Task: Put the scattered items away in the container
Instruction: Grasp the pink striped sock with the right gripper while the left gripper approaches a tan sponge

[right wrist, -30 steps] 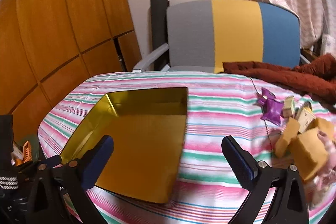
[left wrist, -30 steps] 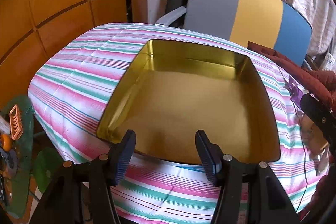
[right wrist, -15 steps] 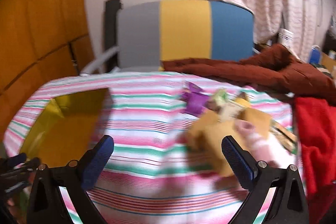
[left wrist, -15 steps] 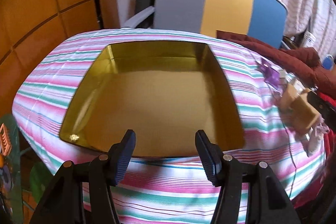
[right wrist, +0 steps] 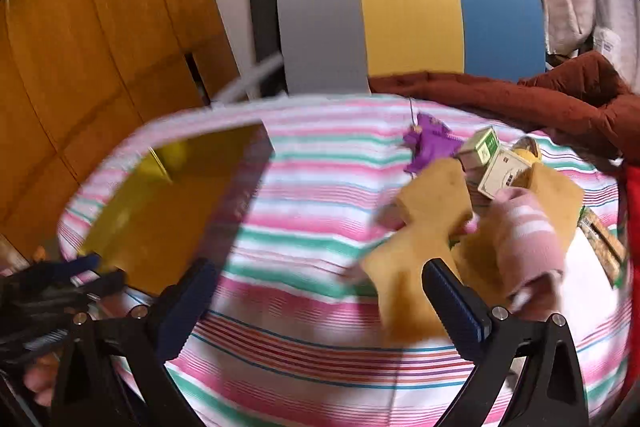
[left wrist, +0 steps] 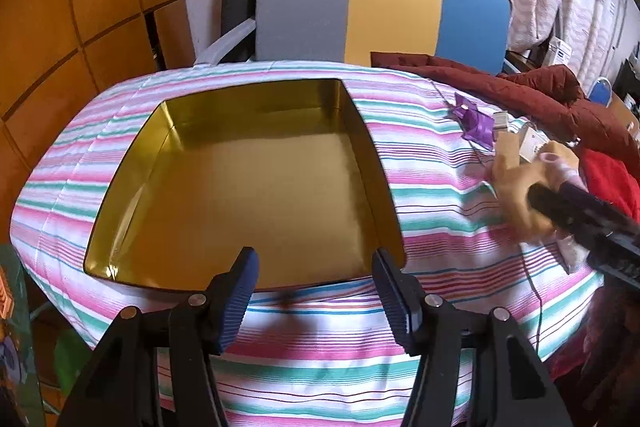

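An empty gold tin (left wrist: 248,187) lies open on the striped tablecloth (left wrist: 440,219). My left gripper (left wrist: 316,279) hangs open over the tin's near rim, with nothing between its fingers. To the right lies a pile: yellow sponge pieces (right wrist: 432,203), a pink striped sock (right wrist: 528,235), a purple wrapper (right wrist: 428,143) and two small boxes (right wrist: 484,147). My right gripper (right wrist: 320,299) stands wide open just before the pile. Its right finger overlaps the nearest sponge in the picture, and I cannot tell if they touch. In the left wrist view the right gripper (left wrist: 580,219) reaches in over the sponges (left wrist: 516,183). The tin (right wrist: 168,203) sits left of it.
A chair (left wrist: 392,3) with a grey, yellow and blue back stands behind the table. A dark red jacket (left wrist: 500,87) and a red cloth (right wrist: 632,211) lie at the right edge. A thin cable (left wrist: 532,283) runs across the tablecloth. Wooden panels line the left wall.
The right gripper swung from the tin over to the pile on the right. The left gripper shifted along the tin's near rim, bringing the pile into its view. Both stayed open.
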### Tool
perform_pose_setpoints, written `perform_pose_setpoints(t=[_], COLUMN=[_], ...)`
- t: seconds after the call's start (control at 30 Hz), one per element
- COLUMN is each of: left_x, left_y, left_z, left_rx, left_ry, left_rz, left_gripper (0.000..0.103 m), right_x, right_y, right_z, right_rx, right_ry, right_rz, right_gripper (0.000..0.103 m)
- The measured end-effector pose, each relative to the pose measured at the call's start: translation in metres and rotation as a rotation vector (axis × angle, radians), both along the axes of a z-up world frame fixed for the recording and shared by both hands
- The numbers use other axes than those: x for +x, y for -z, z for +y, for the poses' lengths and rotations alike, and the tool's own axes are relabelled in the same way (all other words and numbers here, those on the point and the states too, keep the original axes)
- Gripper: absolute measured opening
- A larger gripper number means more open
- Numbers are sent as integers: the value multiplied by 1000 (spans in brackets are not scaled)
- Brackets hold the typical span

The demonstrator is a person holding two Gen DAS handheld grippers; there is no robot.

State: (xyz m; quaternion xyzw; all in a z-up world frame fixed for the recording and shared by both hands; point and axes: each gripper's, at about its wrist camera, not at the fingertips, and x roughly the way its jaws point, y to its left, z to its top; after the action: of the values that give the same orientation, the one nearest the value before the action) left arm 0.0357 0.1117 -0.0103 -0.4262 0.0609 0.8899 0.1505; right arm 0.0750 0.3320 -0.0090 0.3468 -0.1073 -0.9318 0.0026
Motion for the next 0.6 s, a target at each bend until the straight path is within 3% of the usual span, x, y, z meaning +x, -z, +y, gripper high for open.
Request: perform_pose_setpoints(t=[0.13,0.27,0.4,0.47,0.53,0.6], left_x=[5,6,10,12,15,17], left_y=[-2,2,1,-1,-4,-5], left_z=[8,22,41,55,70,82], left_rx=[-4,22,61,61,57,54], left_ry=[45,102,172,208,249,288], left_rz=[19,-18,-33,-25,-16,-6], left_gripper=[60,60,60,60,60,60], right_x=[28,40,49,45,35,19], right_y=[-15,-17,-5,-2,-2,0], right_z=[31,71,113,121,117,109], right_rx=[-13,-21,-129,-202,-177,-153], right_ry=[135,257,357,332,289,232], right_rz=[53,-12,-60,-53,-50,-73], right_gripper=[103,103,103,103,102,90])
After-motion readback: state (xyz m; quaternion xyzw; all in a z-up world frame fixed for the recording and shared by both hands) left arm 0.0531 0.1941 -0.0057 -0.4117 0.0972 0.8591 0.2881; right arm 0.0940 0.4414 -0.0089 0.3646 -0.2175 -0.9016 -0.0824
